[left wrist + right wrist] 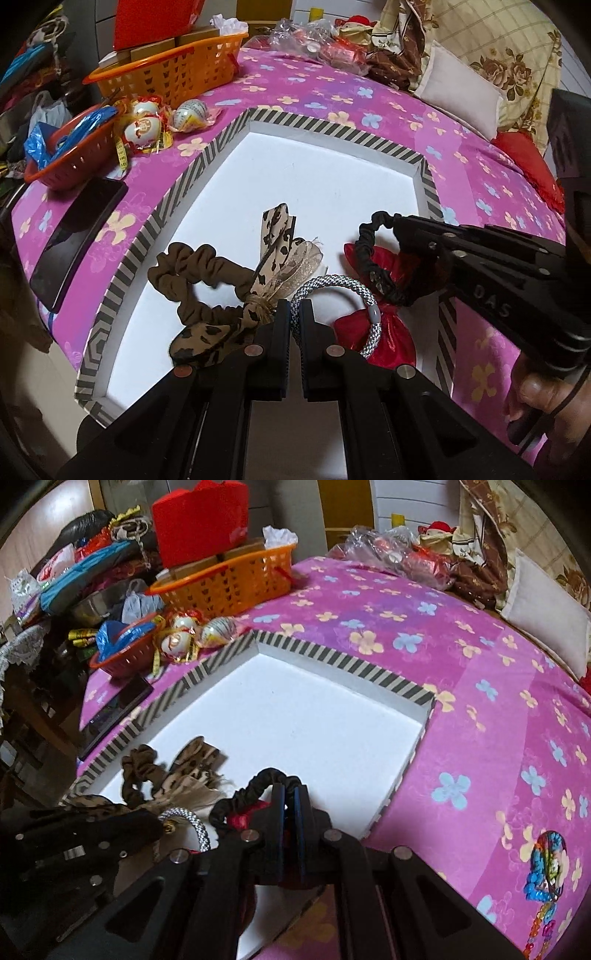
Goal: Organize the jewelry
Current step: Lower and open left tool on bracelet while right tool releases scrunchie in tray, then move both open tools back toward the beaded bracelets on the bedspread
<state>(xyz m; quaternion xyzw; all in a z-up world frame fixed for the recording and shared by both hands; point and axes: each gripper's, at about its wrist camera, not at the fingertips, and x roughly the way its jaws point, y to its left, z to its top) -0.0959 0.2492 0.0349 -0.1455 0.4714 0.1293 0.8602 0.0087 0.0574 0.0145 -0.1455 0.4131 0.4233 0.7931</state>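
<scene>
Jaws of our left gripper clench the silver hair tie; our right gripper grips the black scrunchie, both inside the striped tray, brown scrunchie left of them.

Tray: matt white floor, striped paper-covered rim. Brown scrunchie and black scrunchie: ruched matt cloth; red bow: glossy fabric; hair tie: woven cord. Grippers: matt black plastic with metal rivets.
</scene>
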